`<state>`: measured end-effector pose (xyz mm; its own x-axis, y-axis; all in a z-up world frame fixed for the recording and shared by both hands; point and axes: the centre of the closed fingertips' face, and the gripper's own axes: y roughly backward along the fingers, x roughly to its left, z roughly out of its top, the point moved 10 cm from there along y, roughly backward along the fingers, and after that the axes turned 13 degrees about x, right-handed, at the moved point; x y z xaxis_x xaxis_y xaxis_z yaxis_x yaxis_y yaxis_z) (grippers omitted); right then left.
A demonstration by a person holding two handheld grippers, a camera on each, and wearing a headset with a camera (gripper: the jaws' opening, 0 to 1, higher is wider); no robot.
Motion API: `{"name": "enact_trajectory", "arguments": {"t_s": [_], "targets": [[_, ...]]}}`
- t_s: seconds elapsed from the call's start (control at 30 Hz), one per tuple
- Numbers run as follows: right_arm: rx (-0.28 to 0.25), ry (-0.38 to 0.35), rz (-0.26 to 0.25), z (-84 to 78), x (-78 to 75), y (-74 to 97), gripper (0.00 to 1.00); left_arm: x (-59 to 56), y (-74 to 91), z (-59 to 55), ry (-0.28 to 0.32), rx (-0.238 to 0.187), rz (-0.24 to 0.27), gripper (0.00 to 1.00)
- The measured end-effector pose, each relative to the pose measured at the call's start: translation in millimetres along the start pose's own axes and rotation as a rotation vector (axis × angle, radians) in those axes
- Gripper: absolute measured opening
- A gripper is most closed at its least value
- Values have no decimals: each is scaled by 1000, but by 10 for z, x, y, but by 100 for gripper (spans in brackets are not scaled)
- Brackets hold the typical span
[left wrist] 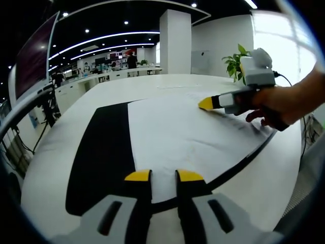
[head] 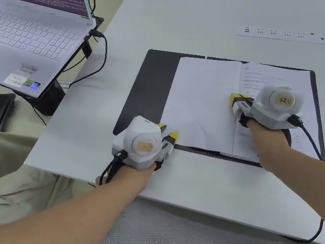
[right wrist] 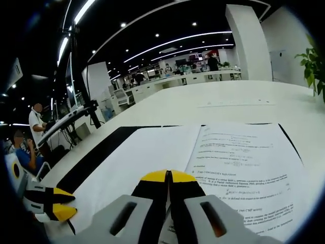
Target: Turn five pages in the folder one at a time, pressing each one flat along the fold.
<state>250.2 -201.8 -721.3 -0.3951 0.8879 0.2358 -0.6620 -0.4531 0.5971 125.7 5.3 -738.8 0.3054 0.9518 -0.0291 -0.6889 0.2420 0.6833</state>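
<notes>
A black folder (head: 147, 86) lies open on the white table. A blank turned page (head: 203, 101) lies on its left half and a printed page (head: 269, 76) on its right half. My right gripper (head: 234, 99) is shut, and its yellow tips rest on the paper at the fold, as the right gripper view also shows (right wrist: 168, 178). My left gripper (head: 168, 131) hovers at the blank page's near left corner by the folder's front edge. Its jaws stand a little apart with nothing between them (left wrist: 163, 176). The right gripper (left wrist: 207, 103) appears across the blank page (left wrist: 177, 132).
A white laptop (head: 40, 35) stands on a riser at the back left, with its cable (head: 101, 56) running along the table. A power strip (head: 279, 33) lies at the back right. The table's front edge runs just below the folder.
</notes>
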Motion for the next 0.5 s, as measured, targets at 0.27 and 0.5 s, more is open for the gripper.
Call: {"name": "enact_trajectory", "arguments": {"t_s": [0.27,0.5], "targets": [[-20,-14,-12,84,-100,-114,0,-18,-6,-4,12,-9,8,17],[-40,-36,-20,151,-176,-194,0,-20,-17,-8,19,-14,7,17]]}}
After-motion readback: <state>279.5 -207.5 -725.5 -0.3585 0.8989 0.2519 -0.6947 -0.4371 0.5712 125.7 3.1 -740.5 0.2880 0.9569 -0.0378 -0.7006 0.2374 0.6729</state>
